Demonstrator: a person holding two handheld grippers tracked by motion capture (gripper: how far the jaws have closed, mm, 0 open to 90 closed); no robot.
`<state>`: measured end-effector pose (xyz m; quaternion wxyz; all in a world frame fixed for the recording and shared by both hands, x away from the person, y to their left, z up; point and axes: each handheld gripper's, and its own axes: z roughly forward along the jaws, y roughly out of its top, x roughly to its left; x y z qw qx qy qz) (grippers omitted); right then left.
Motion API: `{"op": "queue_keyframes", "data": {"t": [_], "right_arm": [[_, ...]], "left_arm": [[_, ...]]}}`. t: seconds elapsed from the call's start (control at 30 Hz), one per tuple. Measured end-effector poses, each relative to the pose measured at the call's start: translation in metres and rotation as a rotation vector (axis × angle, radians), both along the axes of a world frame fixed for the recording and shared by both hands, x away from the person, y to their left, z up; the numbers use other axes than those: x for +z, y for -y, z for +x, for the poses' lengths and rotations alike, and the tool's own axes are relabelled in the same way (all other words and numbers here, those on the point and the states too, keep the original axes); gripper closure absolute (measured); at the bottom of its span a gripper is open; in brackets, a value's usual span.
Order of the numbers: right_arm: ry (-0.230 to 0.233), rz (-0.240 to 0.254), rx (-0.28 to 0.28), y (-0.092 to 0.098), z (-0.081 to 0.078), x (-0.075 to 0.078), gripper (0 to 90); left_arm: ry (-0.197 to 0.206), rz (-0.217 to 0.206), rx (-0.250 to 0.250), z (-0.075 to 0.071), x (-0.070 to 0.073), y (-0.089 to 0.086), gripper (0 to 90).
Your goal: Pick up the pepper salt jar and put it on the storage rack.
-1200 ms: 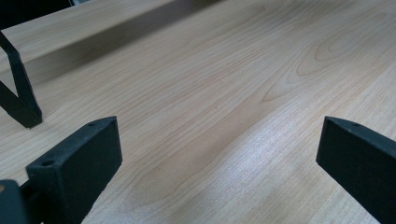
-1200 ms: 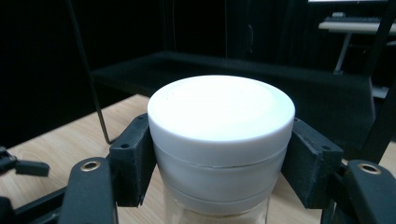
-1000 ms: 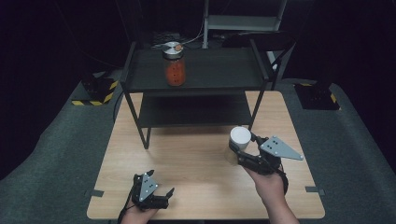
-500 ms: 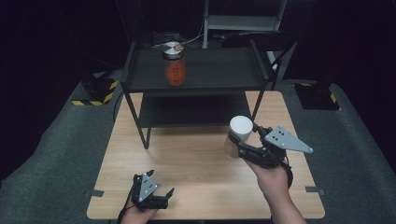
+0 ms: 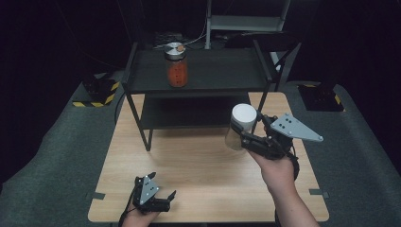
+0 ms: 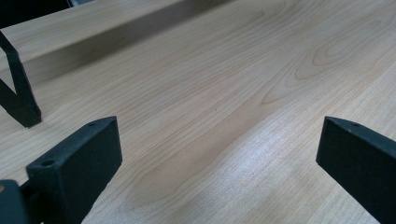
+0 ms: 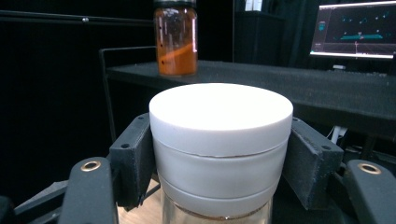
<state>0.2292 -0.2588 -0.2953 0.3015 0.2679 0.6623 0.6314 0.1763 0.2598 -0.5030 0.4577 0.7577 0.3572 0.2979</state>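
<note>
A clear jar with a white lid (image 5: pixel 241 124) (image 7: pixel 220 144) hangs in the air in front of the black shelf unit (image 5: pixel 213 80), gripped just under its lid by my right gripper (image 5: pixel 246 138) (image 7: pixel 219 161). An orange-filled jar (image 5: pixel 177 66) (image 7: pixel 176 38) with a metal lid stands on the shelf's top level, left of centre. My left gripper (image 5: pixel 163 201) rests open at the table's near left edge, with bare wood between its jaws in the left gripper view (image 6: pixel 219 154).
The wooden table (image 5: pixel 203 179) carries the two-level black shelf across its far half; one shelf leg (image 6: pixel 16 93) stands close ahead of the left gripper. A lit monitor (image 7: pixel 357 30) glows behind the shelf. Dark grey floor mats surround the table.
My right gripper has lifted the white-lidded jar off the table, up to about the height of the shelf's top level. The left gripper has stayed put.
</note>
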Motion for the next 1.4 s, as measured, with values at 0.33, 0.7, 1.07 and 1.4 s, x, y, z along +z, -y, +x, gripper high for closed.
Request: {"op": "queue_keyframes", "data": {"t": [0.33, 0.7, 1.07, 1.4], "right_arm": [[0.015, -0.004, -0.006, -0.004, -0.001, 0.020, 33.5], [0.015, -0.001, -0.021, -0.003, 0.004, 0.037, 33.5], [0.033, 0.024, -0.044, -0.003, 0.014, 0.048, 33.5], [0.062, 0.049, -0.066, -0.008, 0.021, 0.070, 33.5]], "left_arm": [[-0.003, 0.011, -0.002, 0.000, 0.001, 0.001, 0.5], [-0.013, 0.018, 0.005, 0.000, 0.002, 0.003, 0.6], [-0.016, 0.006, 0.003, 0.000, 0.002, 0.000, 0.6], [-0.020, 0.004, -0.015, 0.002, 0.002, -0.003, 0.6]]}}
